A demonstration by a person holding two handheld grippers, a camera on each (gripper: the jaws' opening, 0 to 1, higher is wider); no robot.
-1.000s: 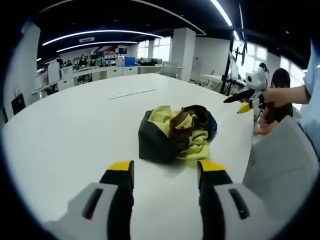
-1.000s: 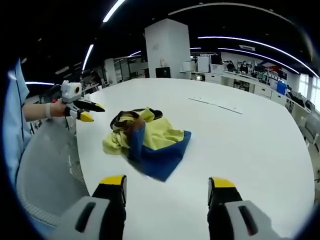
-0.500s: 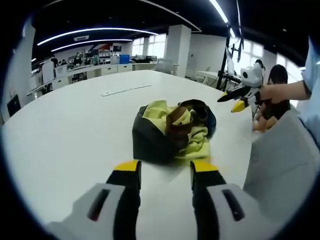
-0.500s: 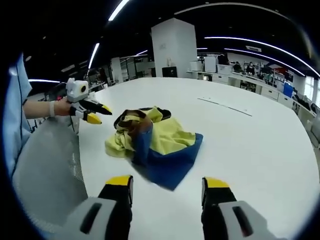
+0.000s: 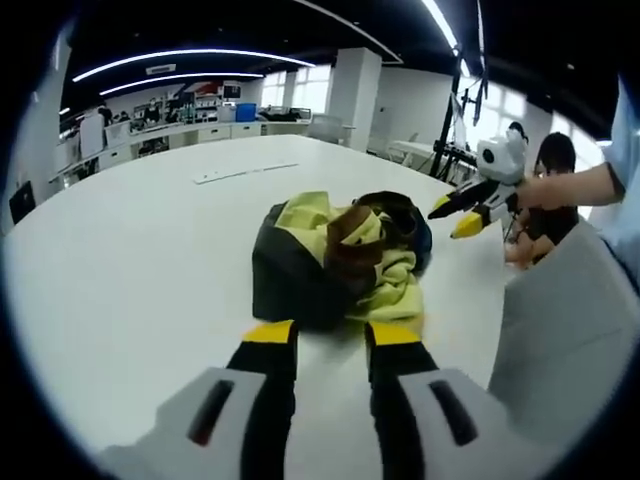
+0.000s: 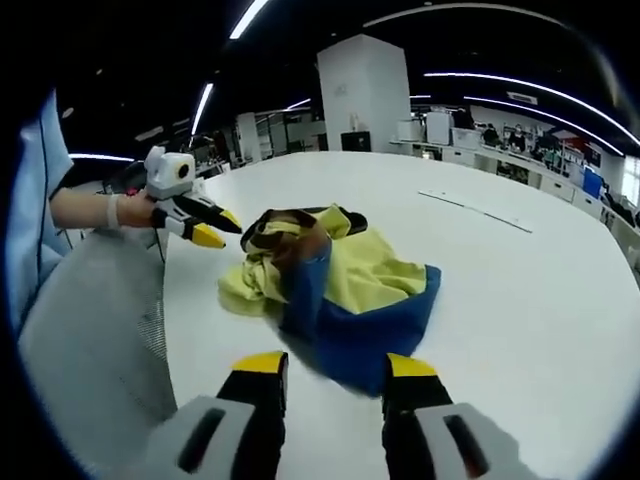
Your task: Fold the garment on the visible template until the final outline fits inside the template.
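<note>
Yellow-and-navy garment (image 5: 335,255) lies crumpled in a heap on the white table (image 5: 130,250), nr the edge closest to the person; brown trim bunched on top. No fold made yet, and no template outline can be made out under or around the heap. Thin white strip (image 5: 243,173) lies further back on the table, well apart.

Change since 1 s ago: both views have closed in on the heap, so both hands have advanced toward it. Jaw gaps have narrowed on both sides over the same interval. Garment itself unmoved. Judgement: approach phase, first pick of an edge or corner likely pending; task barely started.

Left gripper (image 5: 330,335): low over the table, tips just short of the navy edge, jaws narrow but not closed, nothing held. Right gripper (image 6: 333,367): likewise low, tips at the blue hem, jaws narrow, empty. Each shows in the other's view, held by a hand (image 6: 128,211) from the person's side, pointing at the heap.
</note>
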